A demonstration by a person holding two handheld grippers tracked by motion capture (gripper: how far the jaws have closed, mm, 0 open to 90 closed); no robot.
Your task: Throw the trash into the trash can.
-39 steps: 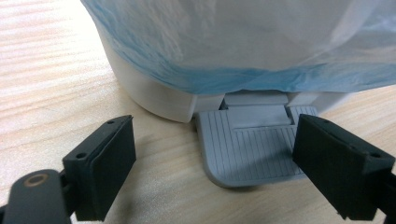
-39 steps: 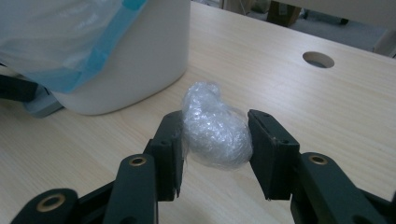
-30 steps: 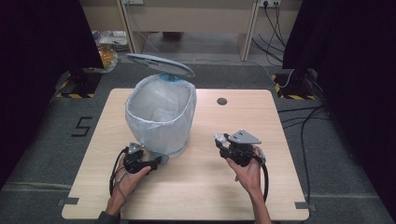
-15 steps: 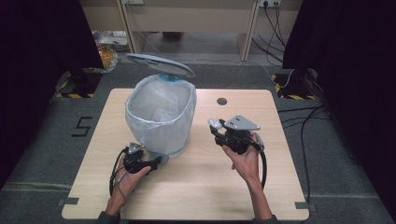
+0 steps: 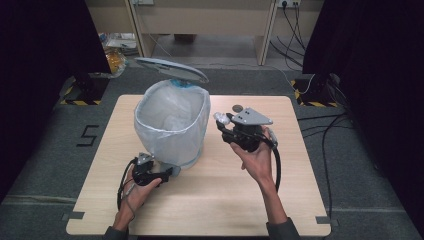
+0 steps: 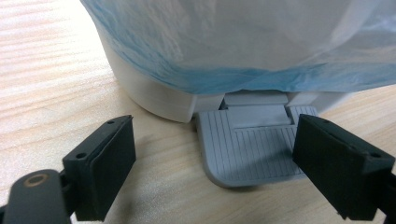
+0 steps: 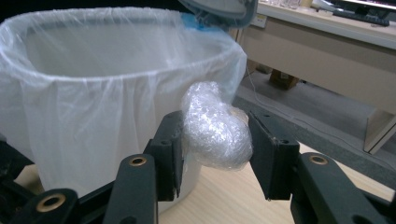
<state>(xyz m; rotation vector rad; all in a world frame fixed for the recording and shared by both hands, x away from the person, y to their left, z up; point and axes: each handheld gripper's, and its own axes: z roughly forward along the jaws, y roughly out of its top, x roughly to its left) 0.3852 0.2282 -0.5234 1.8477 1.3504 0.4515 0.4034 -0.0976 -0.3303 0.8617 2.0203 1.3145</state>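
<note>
The right claw (image 7: 215, 149) clamps a bubble-wrap wad (image 7: 215, 130) beside the lined pedal bin (image 5: 172, 127), centre frame, while the wide left claw (image 6: 224, 163) straddles its pedal (image 6: 252, 147), propping the lid (image 5: 172, 70).

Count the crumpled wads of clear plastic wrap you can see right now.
2. One crumpled wad of clear plastic wrap is clamped in the right gripper; another seems to lie inside the white bag-lined pedal bin. More may be hidden deeper in.

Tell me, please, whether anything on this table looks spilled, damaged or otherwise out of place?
Nothing stands out. The pedal bin stands upright with its liner neatly over the rim and its lid raised; the crumpled plastic wad sits in the right hand-held gripper, and the table shows no spill.
</note>
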